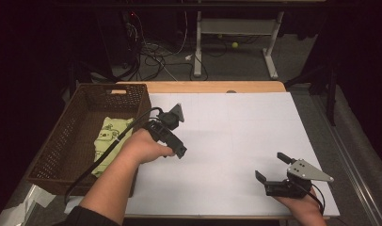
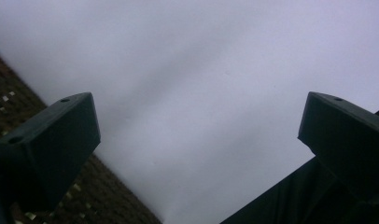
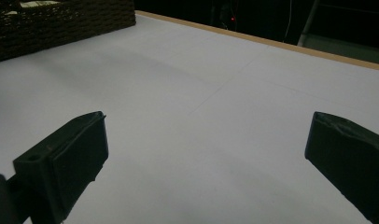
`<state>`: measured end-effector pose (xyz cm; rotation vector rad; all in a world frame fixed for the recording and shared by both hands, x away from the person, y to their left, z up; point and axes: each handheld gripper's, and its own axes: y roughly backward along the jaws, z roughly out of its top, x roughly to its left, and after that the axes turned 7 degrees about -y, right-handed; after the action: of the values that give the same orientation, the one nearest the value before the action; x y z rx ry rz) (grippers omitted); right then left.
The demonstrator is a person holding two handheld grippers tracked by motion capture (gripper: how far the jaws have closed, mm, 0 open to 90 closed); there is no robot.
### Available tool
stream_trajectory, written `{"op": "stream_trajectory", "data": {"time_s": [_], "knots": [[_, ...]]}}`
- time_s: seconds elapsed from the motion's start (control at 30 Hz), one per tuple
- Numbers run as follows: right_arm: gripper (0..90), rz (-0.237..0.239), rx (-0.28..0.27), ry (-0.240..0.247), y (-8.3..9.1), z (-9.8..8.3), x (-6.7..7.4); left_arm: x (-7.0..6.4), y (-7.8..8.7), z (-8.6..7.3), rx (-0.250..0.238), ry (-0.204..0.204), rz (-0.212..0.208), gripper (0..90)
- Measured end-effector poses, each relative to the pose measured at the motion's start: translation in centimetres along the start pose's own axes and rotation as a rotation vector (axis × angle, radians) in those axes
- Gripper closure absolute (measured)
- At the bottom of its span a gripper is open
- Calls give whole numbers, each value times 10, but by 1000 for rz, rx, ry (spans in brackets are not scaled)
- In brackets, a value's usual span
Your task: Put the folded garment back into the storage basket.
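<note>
- High view: my left gripper (image 1: 172,136) hangs just beside the near right corner of the dark brown woven wicker basket (image 1: 71,155), its jaws spread wide and holding nothing.
- Inside the basket lies a pale yellow-green printed soft pouch (image 1: 109,139), flat on the bottom towards the right wall.
- My right gripper (image 1: 272,168) rests low at the near right part of the white table sheet (image 1: 236,136), jaws also apart and empty, well away from the basket.
- Risk, as I judge it: the left cable (image 1: 109,153) trails across the basket rim and the pouch, so pulling the hand away could drag the pouch or tip the basket.
- Left gripper view is blurred, so aiming by it could make a jaw hit the wicker wall.
</note>
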<state>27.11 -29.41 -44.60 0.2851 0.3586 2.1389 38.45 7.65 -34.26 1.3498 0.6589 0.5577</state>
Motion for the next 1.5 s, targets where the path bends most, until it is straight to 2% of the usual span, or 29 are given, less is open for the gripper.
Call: {"op": "stream_trajectory", "data": {"time_s": [0.1,0.2,0.27,0.3,0.37,0.4,0.47,0.5,0.53,0.57,0.67,0.7,0.73,0.8,0.83,0.87,0.9,0.93,0.97,1.0,1.03,1.07,1.1,1.13,1.17,1.23,1.37,1.47,1.5], "knots": [[4,6,-3,5,0,0,0,-5,-13,3,7,-15,-10,0],[4,15,-4,1,-1,0,0,-14,-39,8,46,-55,-32,0],[4,13,-2,-1,-1,0,0,-16,-44,9,49,-59,-37,0],[4,9,0,1,-1,0,0,-19,-57,11,58,-67,-43,0],[4,20,-5,-1,-1,0,0,-21,-63,11,61,-71,-40,0],[4,20,-5,-2,-1,0,0,-23,-73,11,69,-79,-39,0],[4,20,-5,0,-1,0,0,-24,-78,11,66,-78,-42,0],[4,20,-3,0,-1,0,0,-25,-85,10,59,-96,-22,0],[4,20,-2,0,-1,0,0,-25,-85,10,59,-96,-22,0],[4,14,-1,1,-1,0,0,-26,-90,9,44,-101,-3,0],[4,23,-7,-1,-1,-1,0,-27,-94,7,16,-104,3,0],[4,24,-6,-1,-1,-1,1,-28,-96,4,-27,-105,1,0],[4,21,-5,-1,-1,-1,1,-28,-96,4,-27,-105,1,0],[4,25,-4,-4,-1,-1,1,-29,-100,-1,-88,-108,9,0],[4,25,-4,-4,-1,-1,1,-29,-100,-1,-88,-108,9,0],[4,25,-6,-1,-1,-1,1,-29,-103,-6,-143,-101,11,0],[4,25,-7,-1,-1,-1,1,-28,-103,-9,-176,-96,10,0],[4,25,-7,-1,-1,-1,1,-28,-103,-9,-176,-96,10,0],[4,27,-10,0,0,-2,1,-27,-105,-15,-248,-84,12,0],[4,23,-11,0,0,-2,1,-27,-105,-15,-248,-84,12,0],[4,19,-9,0,1,-3,1,-26,-106,-23,-324,-73,-6,0],[4,22,-11,-3,1,-3,1,-26,-106,-23,-324,-73,-6,0],[4,14,-9,-2,2,-3,1,-26,-107,-29,-393,-78,6,0],[4,12,-9,-6,2,-4,1,-26,-107,-29,-393,-78,6,0],[4,12,-13,-5,3,-5,0,-28,-108,-36,-483,-88,9,0],[4,15,-22,-7,5,-6,1,-30,-109,-44,-561,-93,12,0],[4,16,-34,-15,8,-9,3,-36,-108,-64,-751,-132,15,0],[4,4,-31,-13,12,-12,5,-40,-108,-83,-870,-151,22,0],[4,4,-31,-13,12,-12,5,-40,-108,-83,-870,-151,22,0]]}}
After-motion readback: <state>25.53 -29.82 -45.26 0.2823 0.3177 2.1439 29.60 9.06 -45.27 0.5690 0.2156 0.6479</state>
